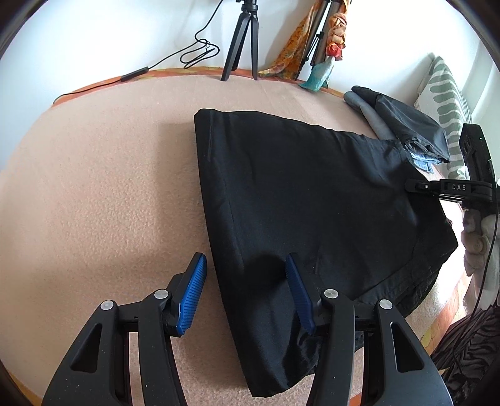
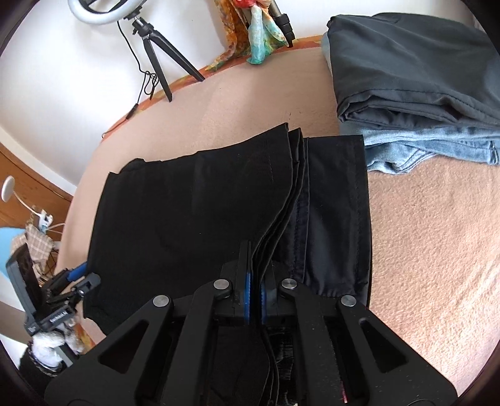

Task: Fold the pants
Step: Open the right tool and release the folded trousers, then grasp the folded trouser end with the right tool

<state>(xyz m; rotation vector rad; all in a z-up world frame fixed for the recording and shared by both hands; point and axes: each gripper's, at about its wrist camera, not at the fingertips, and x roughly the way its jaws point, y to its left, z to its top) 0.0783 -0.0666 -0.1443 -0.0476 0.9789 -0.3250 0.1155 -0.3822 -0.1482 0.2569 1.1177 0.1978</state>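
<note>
Black pants point(image 1: 300, 200) lie folded on the pink blanket point(image 1: 93, 187). My left gripper point(image 1: 247, 265) is open, its blue pads straddling the pants' near left edge, one pad over the blanket, one over the cloth. My right gripper point(image 2: 256, 281) is shut on the stacked layers of the black pants point(image 2: 193, 200) at their hem end. In the left wrist view the right gripper point(image 1: 415, 185) shows at the pants' right edge. In the right wrist view the left gripper point(image 2: 81, 274) shows at the pants' far left.
A pile of folded dark grey pants point(image 2: 415, 62) on blue jeans point(image 2: 431, 146) lies at the blanket's far right. A black tripod point(image 1: 243, 40) with a cable, a colourful scarf point(image 2: 259, 37) and a ring light point(image 2: 103, 12) stand at the back. A patterned pillow point(image 1: 447, 103) is on the right.
</note>
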